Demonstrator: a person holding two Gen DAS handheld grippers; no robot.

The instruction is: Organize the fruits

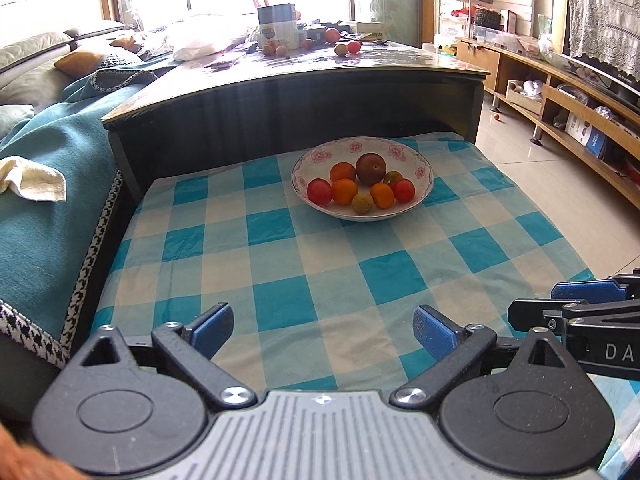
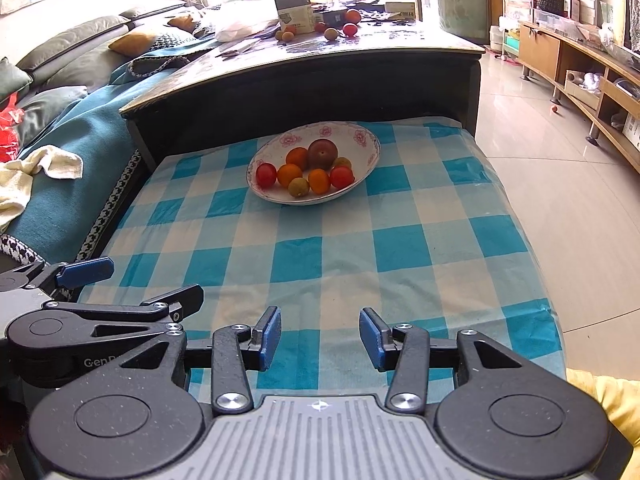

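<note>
- While both tools hang low over the near end of the checked cloth (image 1: 280, 280), nothing is held; left gripper (image 1: 323, 330) has its jaws spread wide and empty; right gripper (image 2: 319, 338) likewise parted, nothing between the pads
- Bowl (image 1: 424, 168) sits well ahead of both grippers, slightly right of the left one's centreline and slightly left of the right one's; the cloth between is bare
- Step, as I judge it: all the cloth-side fruit lies in the bowl already, so this reads as either the very start or the close (the pictures alone do not settle which)
- Next move, if any, calls for a long forward reach; fruit is packed touching, so a pick needs the fingers lowered round one piece at the pile's near edge without nudging its neighbours
- Count in bowl: two red tomatoes (image 1: 319, 191); three oranges (image 1: 344, 191); two small greenish-yellow fruits (image 1: 363, 203); one large dark brown fruit (image 1: 371, 168); eight in all
- Beyond the bowl, far ahead on the raised tabletop (image 1: 400, 64), several loose fruits sit; too small to count surely
</note>
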